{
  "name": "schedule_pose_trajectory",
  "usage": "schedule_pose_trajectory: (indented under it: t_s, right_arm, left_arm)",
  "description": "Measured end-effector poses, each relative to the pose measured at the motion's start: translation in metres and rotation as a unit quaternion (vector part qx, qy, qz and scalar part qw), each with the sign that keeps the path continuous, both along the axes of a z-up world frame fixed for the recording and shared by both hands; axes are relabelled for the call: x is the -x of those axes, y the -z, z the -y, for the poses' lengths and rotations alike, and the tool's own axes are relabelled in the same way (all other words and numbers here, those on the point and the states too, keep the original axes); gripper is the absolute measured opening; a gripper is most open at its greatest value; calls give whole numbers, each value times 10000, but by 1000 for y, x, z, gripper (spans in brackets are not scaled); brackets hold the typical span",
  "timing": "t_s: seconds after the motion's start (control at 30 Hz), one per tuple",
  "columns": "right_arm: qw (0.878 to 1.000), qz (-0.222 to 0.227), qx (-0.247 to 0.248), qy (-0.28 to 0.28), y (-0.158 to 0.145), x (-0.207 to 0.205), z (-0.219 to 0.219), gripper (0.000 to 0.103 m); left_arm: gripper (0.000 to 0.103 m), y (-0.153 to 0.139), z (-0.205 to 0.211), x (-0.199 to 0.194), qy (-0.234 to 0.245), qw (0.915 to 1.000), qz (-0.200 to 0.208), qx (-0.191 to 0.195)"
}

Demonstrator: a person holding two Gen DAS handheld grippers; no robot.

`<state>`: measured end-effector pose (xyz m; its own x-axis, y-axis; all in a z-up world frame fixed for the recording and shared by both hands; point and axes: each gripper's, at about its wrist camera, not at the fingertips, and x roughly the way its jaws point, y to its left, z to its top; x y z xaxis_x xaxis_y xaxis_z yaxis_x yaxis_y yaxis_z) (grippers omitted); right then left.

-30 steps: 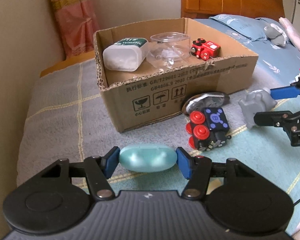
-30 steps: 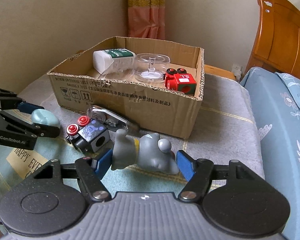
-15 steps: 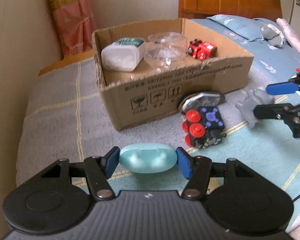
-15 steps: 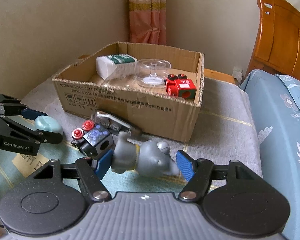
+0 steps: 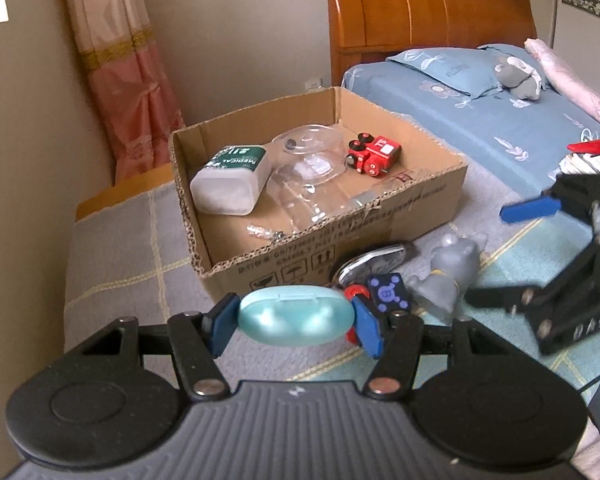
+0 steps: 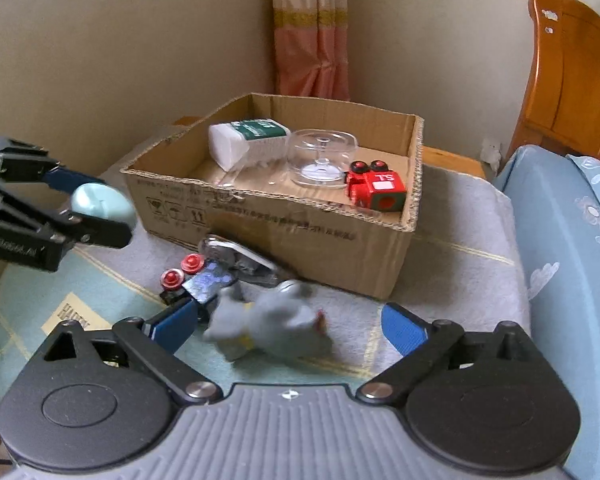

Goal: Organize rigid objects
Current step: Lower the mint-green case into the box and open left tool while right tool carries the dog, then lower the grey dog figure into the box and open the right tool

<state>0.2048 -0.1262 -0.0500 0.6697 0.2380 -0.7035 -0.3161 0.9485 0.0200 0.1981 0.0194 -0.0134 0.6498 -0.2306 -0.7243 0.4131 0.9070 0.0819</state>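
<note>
My left gripper (image 5: pixel 294 322) is shut on a pale teal oval case (image 5: pixel 294 320) and holds it up in front of the cardboard box (image 5: pixel 432 200); the case also shows in the right wrist view (image 6: pixel 100 202). My right gripper (image 6: pixel 290 326) is open, its fingers wide either side of a grey toy figure (image 6: pixel 272 328) that lies blurred on the blanket. The box (image 6: pixel 284 216) holds a white medical bottle (image 6: pixel 246 140), a clear plastic lid (image 6: pixel 322 156) and a red toy train (image 6: pixel 374 190).
A black toy block with red knobs (image 6: pixel 198 280) and a metal clip (image 6: pixel 236 256) lie in front of the box. The grey blanket (image 5: pixel 120 256) covers the surface. A blue bed (image 5: pixel 480 100) with wooden headboard stands to the right; a wall and curtain stand behind.
My left gripper has risen with the teal case. My right gripper has opened and let go of the grey toy figure, which has dropped onto the blanket.
</note>
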Motion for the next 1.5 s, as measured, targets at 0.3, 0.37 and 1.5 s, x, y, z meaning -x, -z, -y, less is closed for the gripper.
schedule_pose_trajectory:
  t_s: [0.3,0.37,1.5]
  right_arm:
    - [9996,-138,168,-167,25,-16,-16,82]
    - [9995,-113,230,-197,22,-14,-18,80]
    - [9992,297,141,-246,-75,-108,12,80]
  left_arm:
    - [60,-5,6,-3,115,9999,40,0]
    - [60,-6,7,-3,134,9999,52,-17]
    - [96,-16,-10,-72,-500,9984,172,173]
